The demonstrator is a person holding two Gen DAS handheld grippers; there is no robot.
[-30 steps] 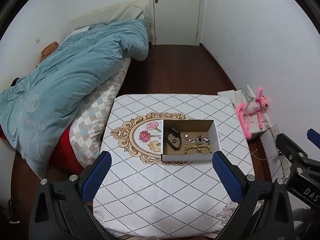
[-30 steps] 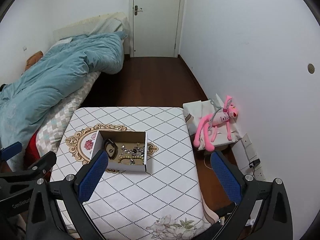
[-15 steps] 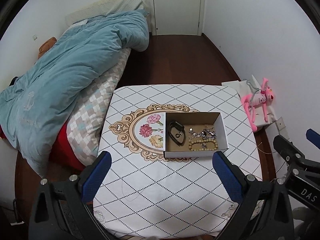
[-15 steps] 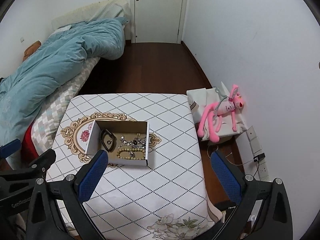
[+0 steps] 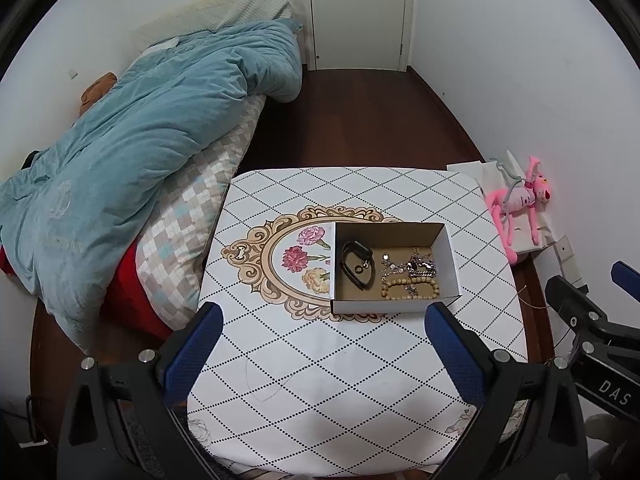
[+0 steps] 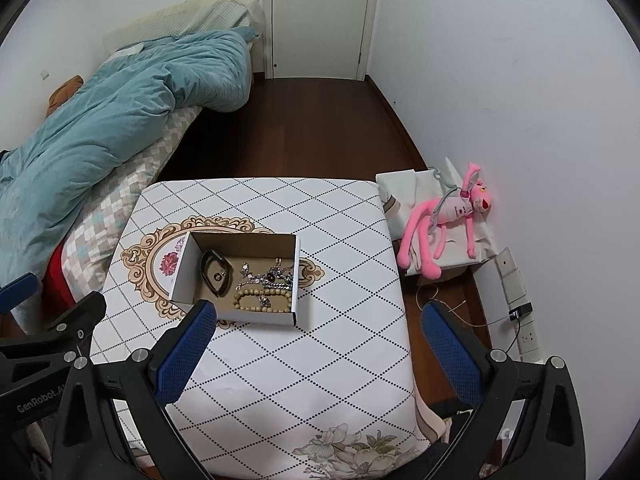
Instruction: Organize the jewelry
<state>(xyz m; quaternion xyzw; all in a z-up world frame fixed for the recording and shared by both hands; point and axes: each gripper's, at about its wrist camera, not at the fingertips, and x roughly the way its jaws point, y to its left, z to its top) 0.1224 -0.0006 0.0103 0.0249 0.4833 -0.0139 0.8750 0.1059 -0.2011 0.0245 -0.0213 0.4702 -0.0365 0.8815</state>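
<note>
An open white cardboard box (image 5: 450, 258) (image 6: 182, 266) sits on the small table with the diamond-pattern cloth (image 5: 320, 380) (image 6: 320, 360). Inside lie a black band (image 5: 356, 266) (image 6: 214, 270), a beige bead bracelet (image 5: 408, 290) (image 6: 260, 300) and a tangle of silver chains (image 5: 416, 266) (image 6: 270, 276). My left gripper (image 5: 320, 316) is open and empty, hovering above the table's near side, short of the box. My right gripper (image 6: 316, 316) is open and empty, hovering just right of the box's near corner.
A bed with a teal duvet (image 5: 132, 148) (image 6: 100, 120) stands left of the table. A pink plush toy (image 5: 520, 204) (image 6: 448, 216) lies on a white box by the right wall. A white door (image 5: 360, 12) is at the far end, past dark wood floor.
Both grippers have moved closer to the table and tilted down; the box now sits lower and larger in both views. Jaws stay open.
</note>
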